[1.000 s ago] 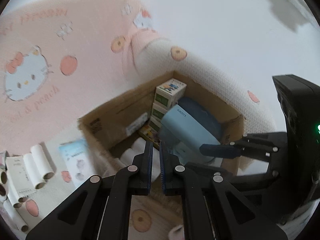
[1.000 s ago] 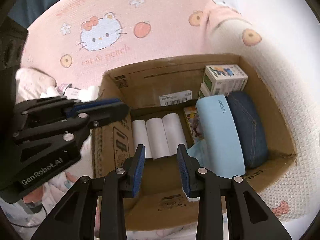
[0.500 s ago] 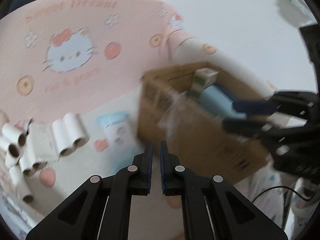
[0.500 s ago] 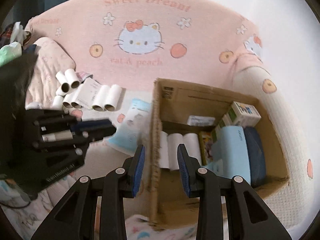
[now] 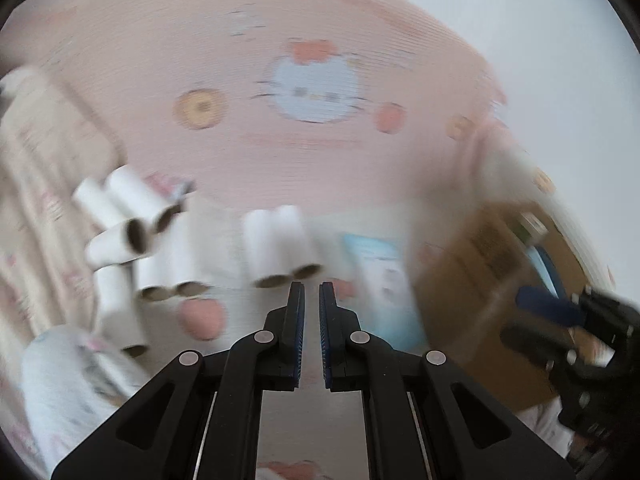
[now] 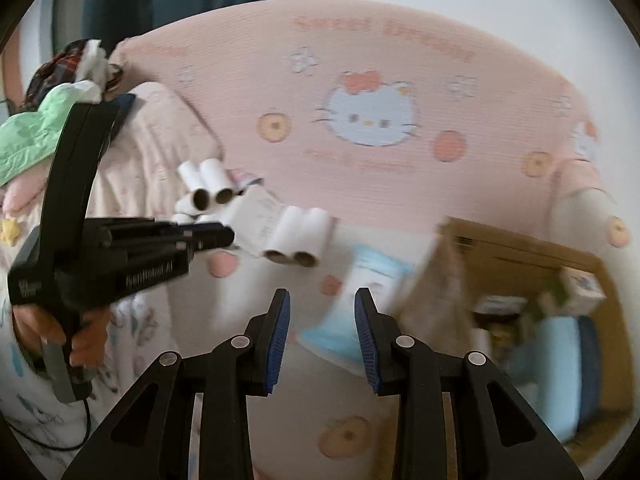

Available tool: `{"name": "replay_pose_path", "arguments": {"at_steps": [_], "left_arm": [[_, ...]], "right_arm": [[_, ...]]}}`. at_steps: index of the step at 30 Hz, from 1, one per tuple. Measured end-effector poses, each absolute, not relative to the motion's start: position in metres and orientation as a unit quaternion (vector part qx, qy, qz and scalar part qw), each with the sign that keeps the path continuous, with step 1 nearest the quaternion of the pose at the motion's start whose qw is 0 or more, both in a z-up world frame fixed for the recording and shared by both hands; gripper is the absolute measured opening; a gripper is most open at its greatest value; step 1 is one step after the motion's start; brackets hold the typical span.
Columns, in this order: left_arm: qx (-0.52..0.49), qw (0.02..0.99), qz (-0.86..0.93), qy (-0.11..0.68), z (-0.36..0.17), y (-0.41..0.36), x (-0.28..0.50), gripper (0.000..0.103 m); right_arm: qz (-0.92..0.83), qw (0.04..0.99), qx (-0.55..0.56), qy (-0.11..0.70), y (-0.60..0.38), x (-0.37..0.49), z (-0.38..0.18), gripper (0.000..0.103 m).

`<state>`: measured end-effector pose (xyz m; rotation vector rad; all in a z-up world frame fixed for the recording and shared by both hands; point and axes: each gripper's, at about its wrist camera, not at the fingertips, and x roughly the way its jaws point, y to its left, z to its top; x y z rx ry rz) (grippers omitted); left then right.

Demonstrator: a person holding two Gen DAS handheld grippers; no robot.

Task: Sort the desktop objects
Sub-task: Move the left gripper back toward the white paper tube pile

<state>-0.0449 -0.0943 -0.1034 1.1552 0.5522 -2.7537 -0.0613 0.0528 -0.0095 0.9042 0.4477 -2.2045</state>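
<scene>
Several white paper rolls (image 5: 280,244) with brown cores lie on the pale printed sheet, more of them further left (image 5: 132,216). My left gripper (image 5: 311,292) hovers just before the nearest pair, shut and empty. A light-blue packet (image 5: 384,276) lies to its right, beside the cardboard box (image 5: 480,280). In the right wrist view the rolls (image 6: 300,236) and the packet (image 6: 368,292) lie ahead of my right gripper (image 6: 322,300), whose jaws stand close together with nothing between them. The box (image 6: 520,248) holds a light-blue case (image 6: 560,344) and a small carton (image 6: 584,288). The picture is blurred.
A pink cat-print cushion (image 6: 372,116) backs the whole area. A white paper sheet (image 6: 256,220) lies among the rolls. A green hat (image 6: 32,136) and bedding pile up at far left. A hand (image 6: 80,340) holds the left gripper (image 6: 224,236).
Both views have swung left, away from the box's inside and toward the loose rolls. The box now sits at the right edge. Neither gripper's jaws have changed.
</scene>
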Motion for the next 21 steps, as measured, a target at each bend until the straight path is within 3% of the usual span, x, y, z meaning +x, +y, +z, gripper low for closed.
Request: {"name": "replay_pose_path", "arguments": {"at_steps": [9, 17, 21], "left_arm": [[0.371, 0.175, -0.868, 0.28, -0.115, -0.191, -0.033, 0.008], [0.451, 0.22, -0.813, 0.293, -0.143, -0.24, -0.053, 0.008], [0.471, 0.217, -0.779, 0.353, -0.168, -0.26, -0.055, 0.008]], "right_arm": [[-0.825, 0.412, 0.35, 0.162, -0.016, -0.081, -0.037, 0.029], [-0.793, 0.462, 0.373, 0.141, -0.067, -0.099, -0.062, 0.03], [-0.771, 0.478, 0.397, 0.141, -0.089, -0.106, -0.081, 0.03]]}}
